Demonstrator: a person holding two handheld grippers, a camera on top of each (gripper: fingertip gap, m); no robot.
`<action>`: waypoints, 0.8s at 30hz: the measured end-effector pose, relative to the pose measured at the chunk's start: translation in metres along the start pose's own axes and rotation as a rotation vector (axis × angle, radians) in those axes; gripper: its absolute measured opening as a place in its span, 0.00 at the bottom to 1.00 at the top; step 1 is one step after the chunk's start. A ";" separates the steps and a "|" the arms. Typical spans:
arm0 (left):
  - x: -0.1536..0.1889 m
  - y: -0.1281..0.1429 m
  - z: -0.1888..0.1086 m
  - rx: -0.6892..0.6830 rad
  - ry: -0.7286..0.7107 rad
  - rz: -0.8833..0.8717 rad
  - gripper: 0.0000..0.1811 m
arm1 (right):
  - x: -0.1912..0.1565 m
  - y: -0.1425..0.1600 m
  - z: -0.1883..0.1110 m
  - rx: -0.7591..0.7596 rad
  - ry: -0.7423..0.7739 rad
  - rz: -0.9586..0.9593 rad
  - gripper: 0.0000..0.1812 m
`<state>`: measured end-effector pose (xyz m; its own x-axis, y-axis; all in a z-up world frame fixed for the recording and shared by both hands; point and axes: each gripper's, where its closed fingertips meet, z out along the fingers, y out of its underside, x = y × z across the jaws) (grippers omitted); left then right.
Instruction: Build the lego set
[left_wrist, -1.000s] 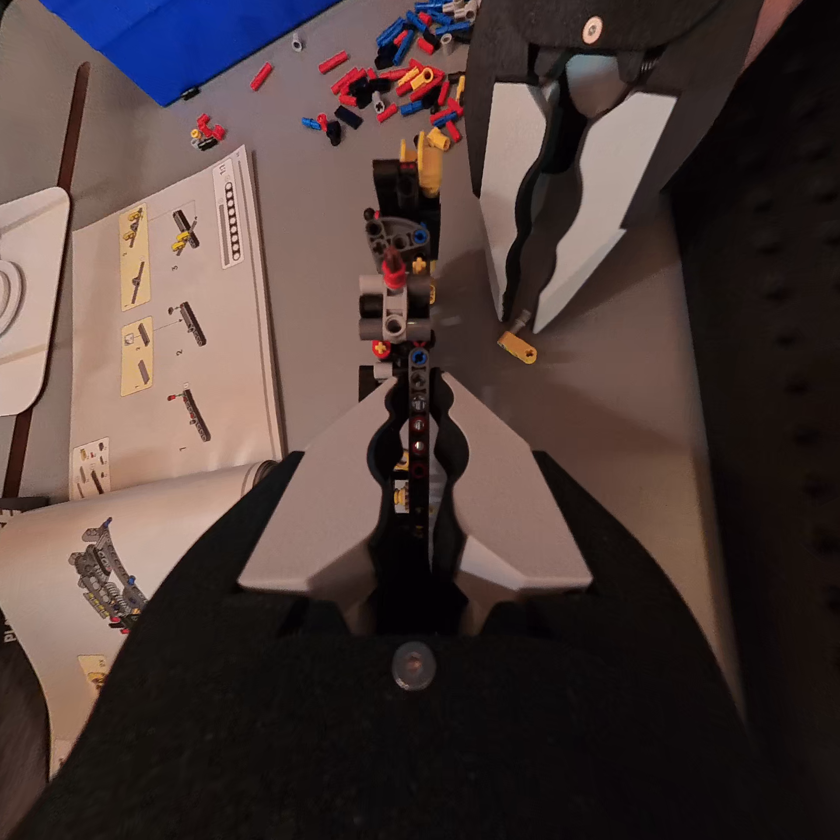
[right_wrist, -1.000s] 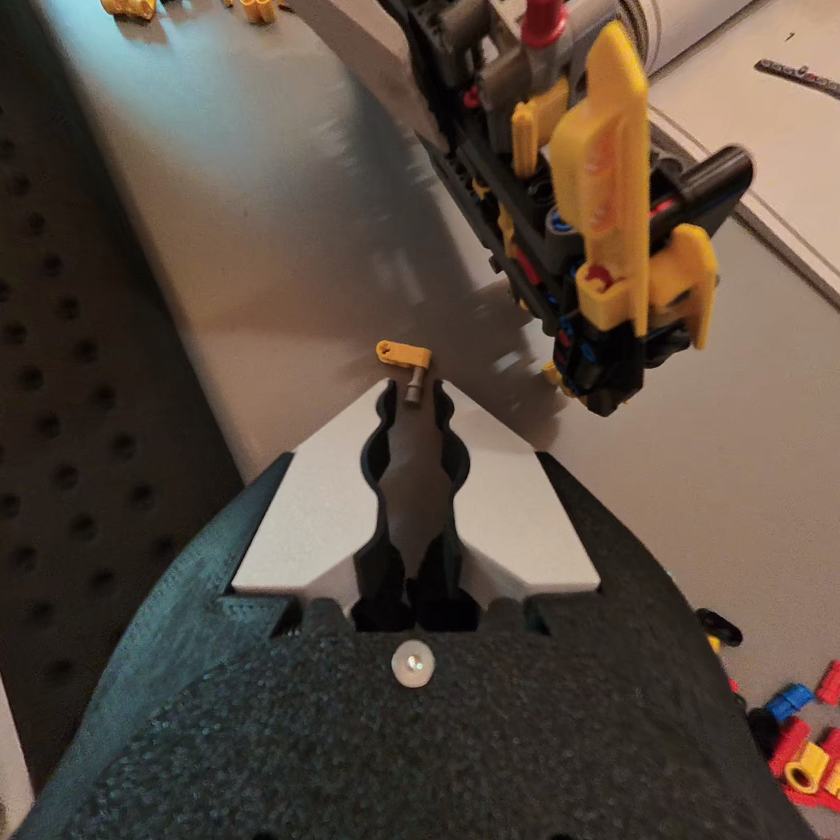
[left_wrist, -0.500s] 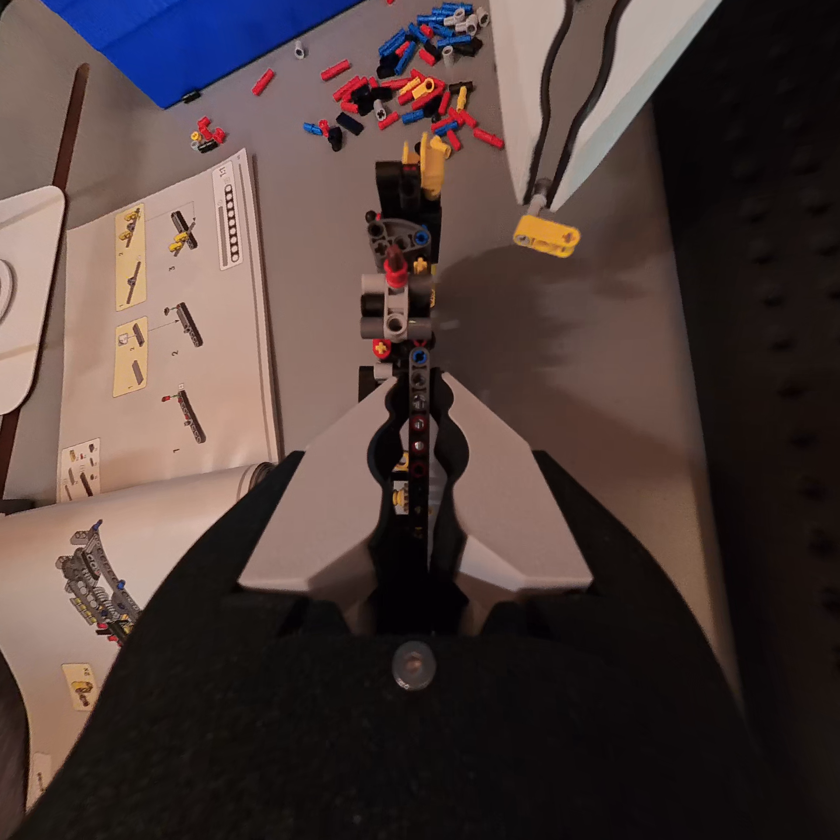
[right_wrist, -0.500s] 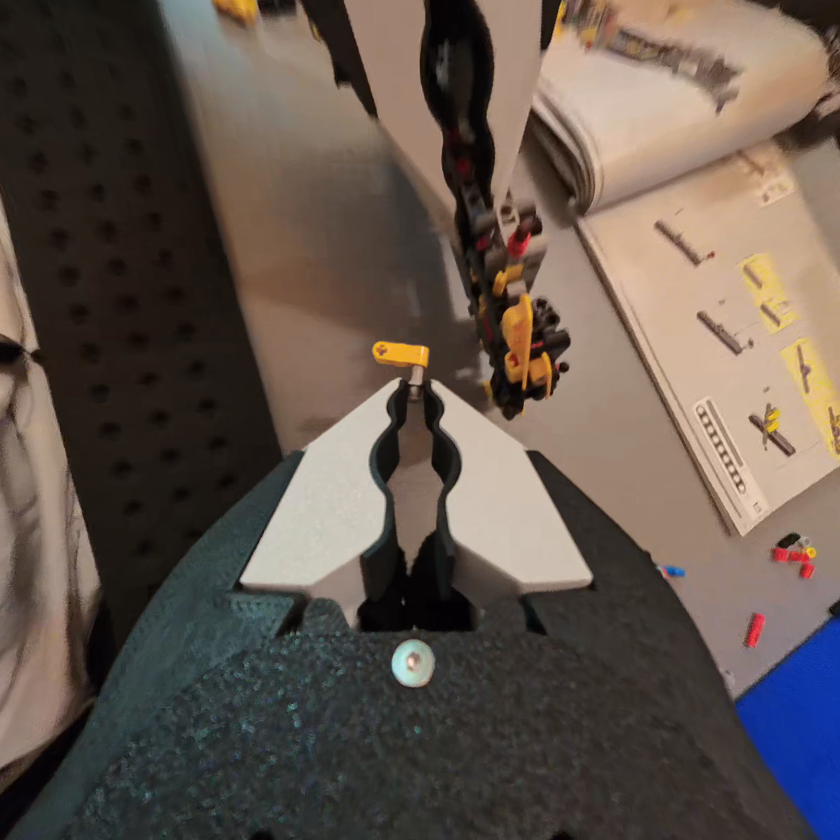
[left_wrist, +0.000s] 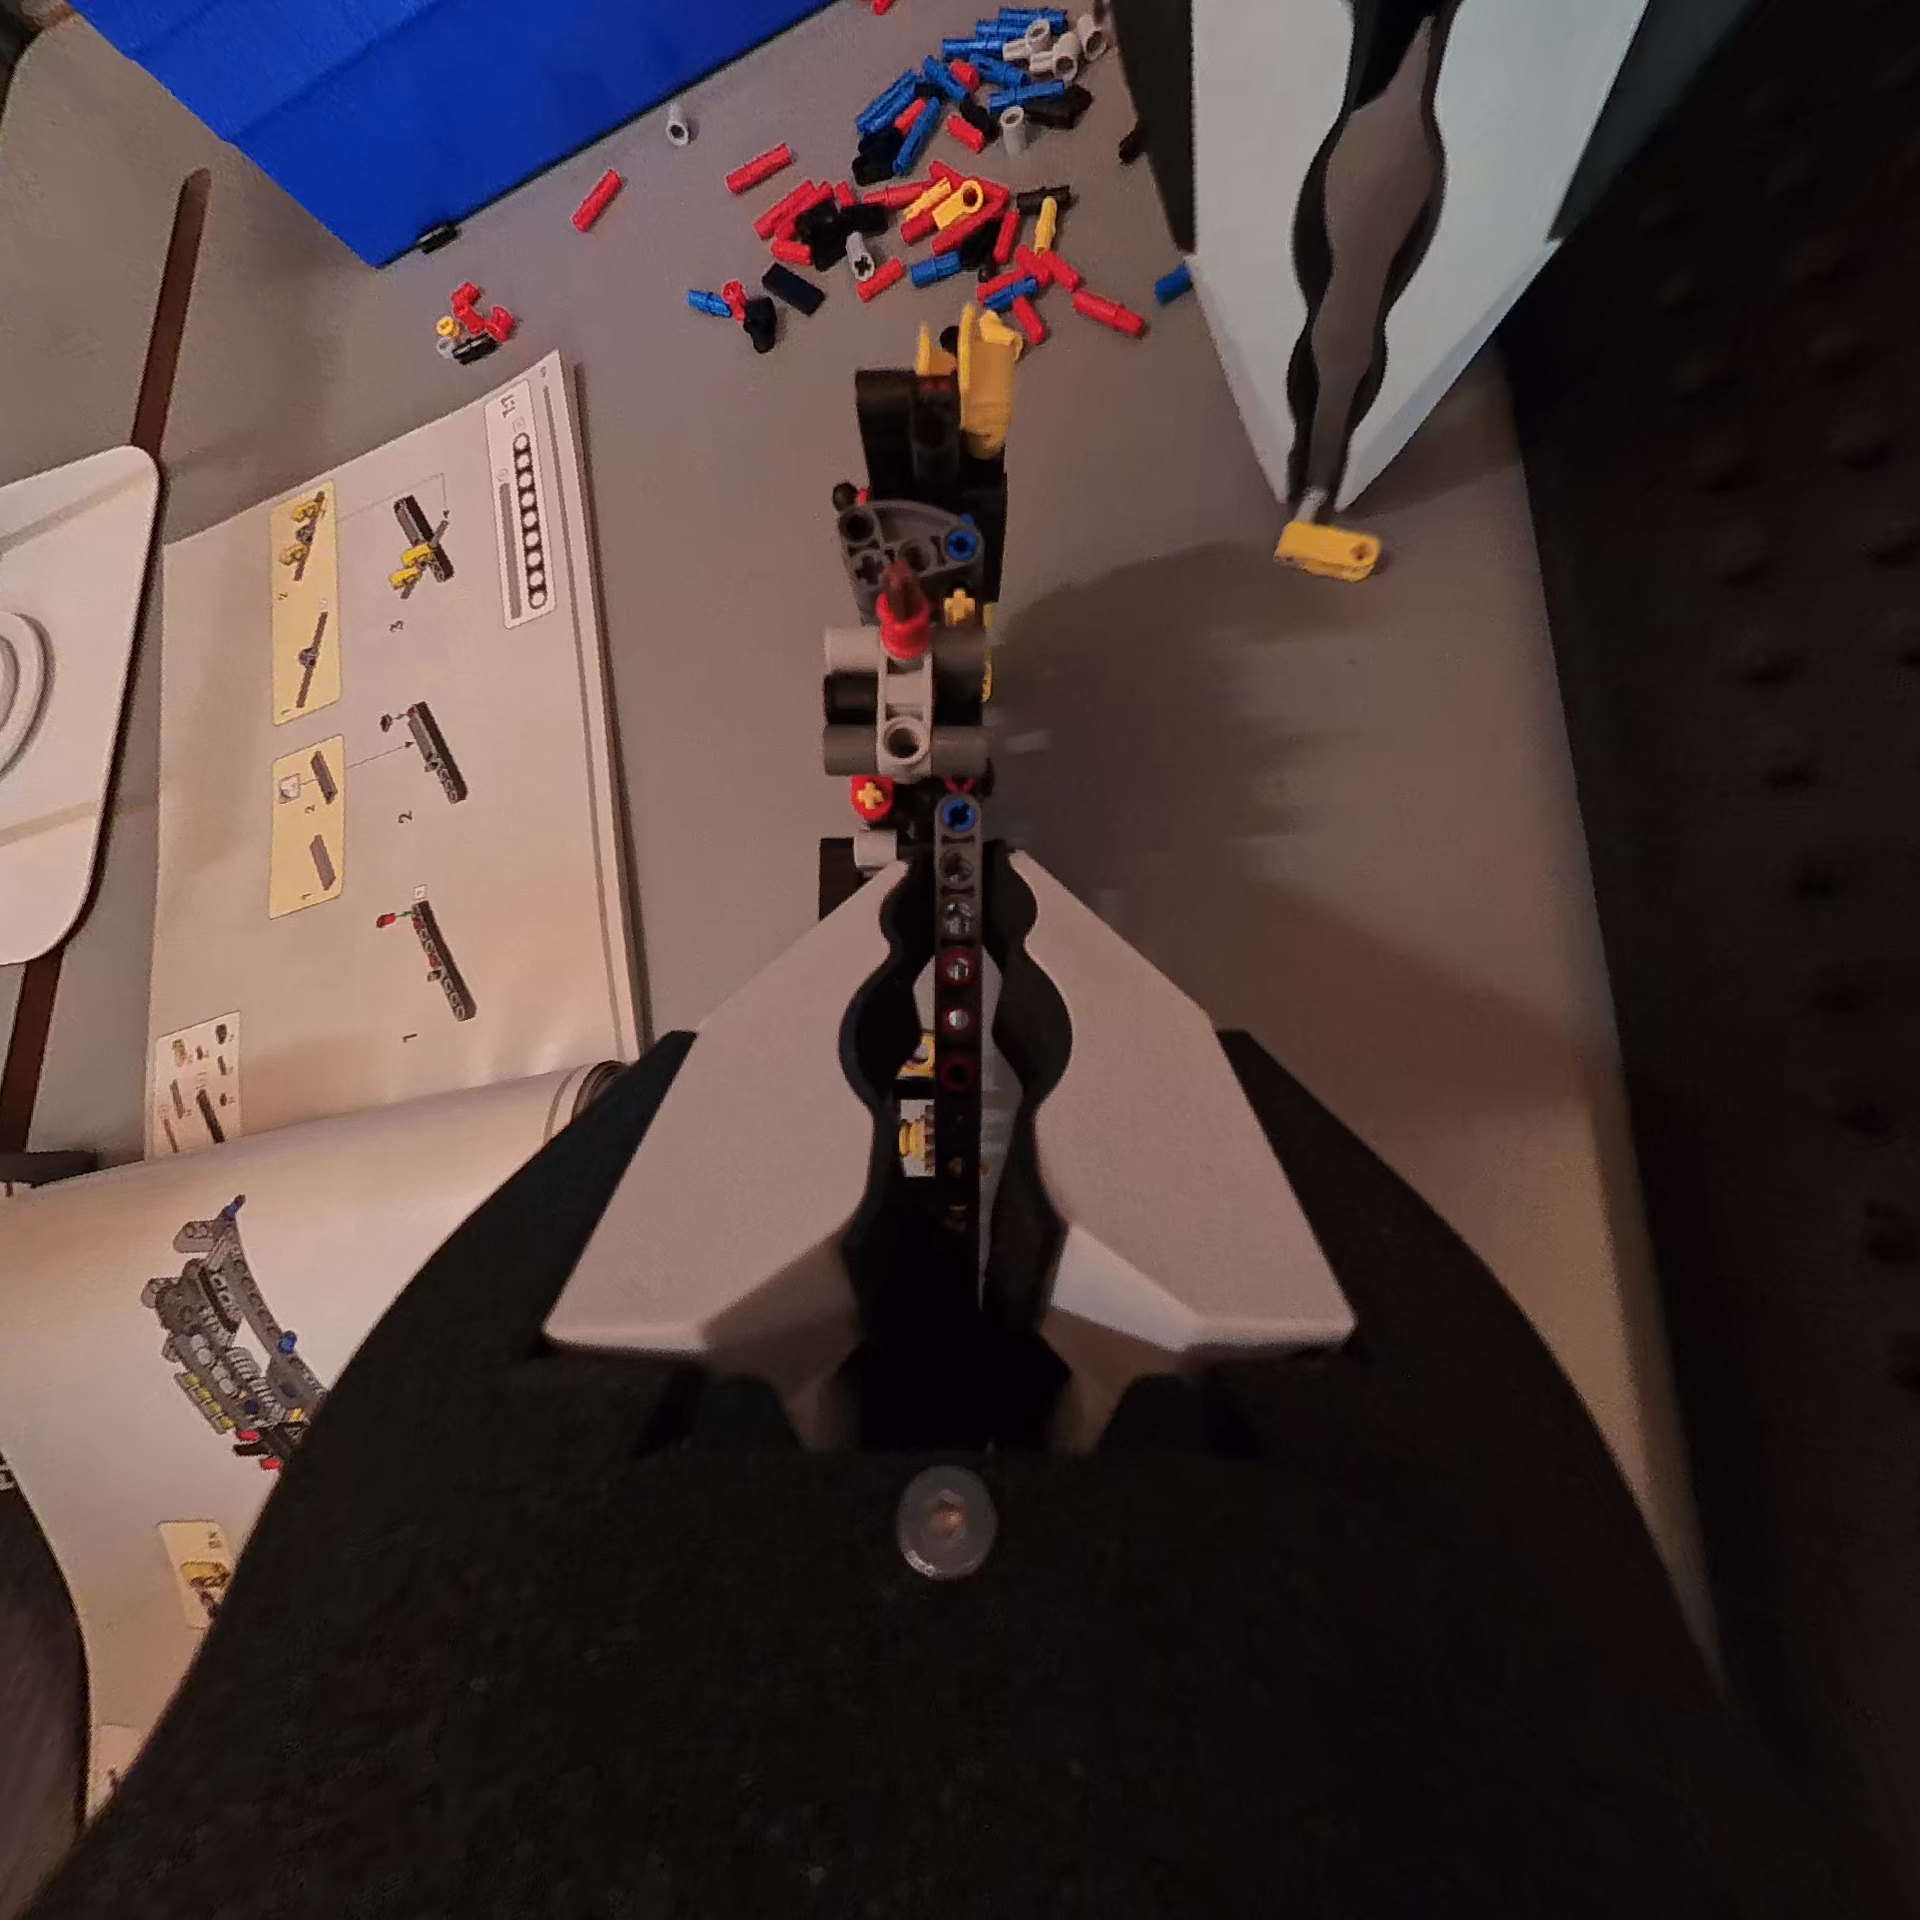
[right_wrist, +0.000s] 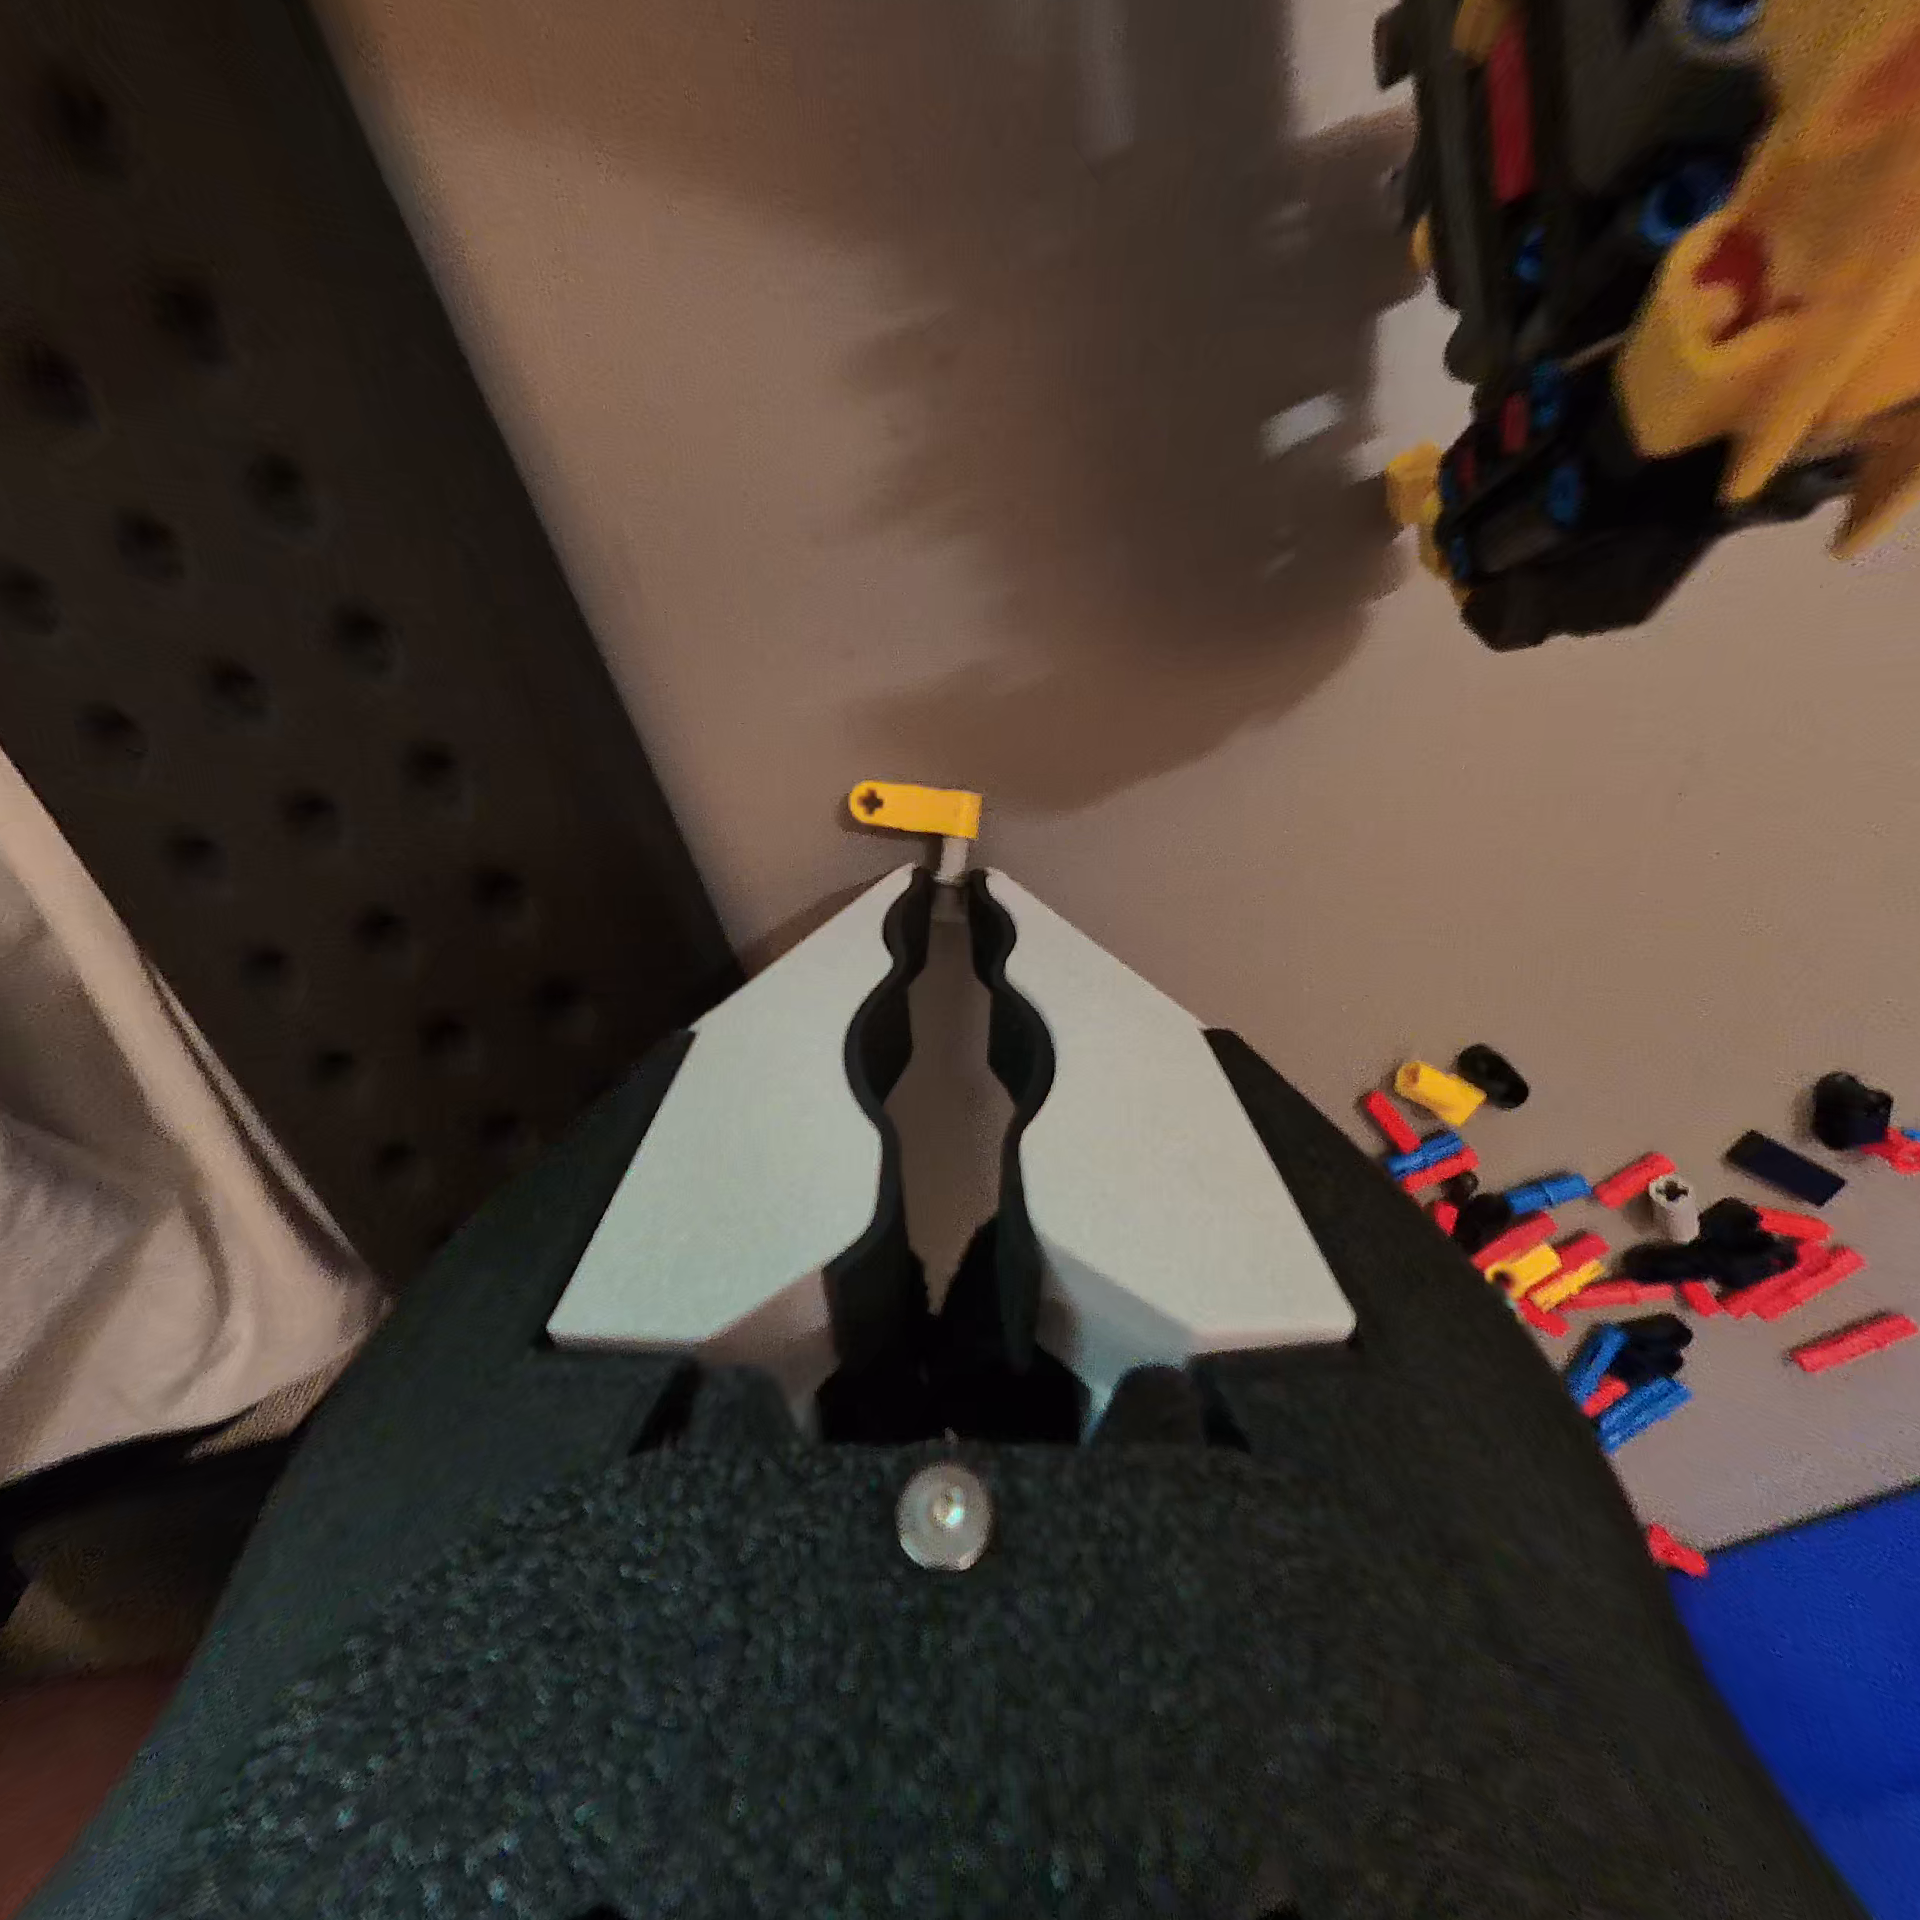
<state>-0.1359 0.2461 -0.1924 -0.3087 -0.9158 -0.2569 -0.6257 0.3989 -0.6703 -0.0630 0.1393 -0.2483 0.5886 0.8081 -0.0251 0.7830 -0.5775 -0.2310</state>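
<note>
My left gripper (left_wrist: 951, 878) is shut on the partly built lego model (left_wrist: 909, 665), a long black, grey and yellow beam assembly that sticks out forward above the grey table. My right gripper (right_wrist: 945, 878) is shut on the grey pin of a small yellow lego connector (right_wrist: 914, 810), held clear of the table. In the left wrist view the right gripper (left_wrist: 1320, 499) hangs at the upper right with the yellow connector (left_wrist: 1328, 548) at its tips, to the right of the model. The model's yellow end (right_wrist: 1662, 343) shows blurred at the upper right of the right wrist view.
A pile of loose red, blue, black and yellow pins (left_wrist: 935, 218) lies on the table (left_wrist: 1195, 935) beyond the model, also in the right wrist view (right_wrist: 1662, 1236). An open instruction booklet (left_wrist: 384, 748) lies at left. A blue sheet (left_wrist: 416, 114) lies at the back. A dark perforated panel (left_wrist: 1766, 831) runs along the right. My right fingertips sit around 15 cm from my left ones.
My right gripper closed on the yellow connector's pin, lifted it off the table and swung with it near the model's far end. My left gripper has kept holding the model almost still.
</note>
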 end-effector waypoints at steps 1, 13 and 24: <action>0.000 0.000 0.000 0.001 0.002 0.000 0.03 | 0.003 -0.004 0.001 0.045 0.007 0.009 0.03; -0.001 0.001 -0.001 0.001 0.027 -0.022 0.03 | 0.013 -0.026 -0.022 0.502 0.047 0.233 0.18; -0.004 0.001 0.000 0.003 0.029 -0.041 0.03 | -0.022 -0.021 -0.006 0.434 -0.025 0.425 0.19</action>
<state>-0.1352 0.2501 -0.1918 -0.3039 -0.9296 -0.2086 -0.6361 0.3610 -0.6819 -0.0909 0.1332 -0.2366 0.8225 0.5230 -0.2234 0.3241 -0.7539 -0.5715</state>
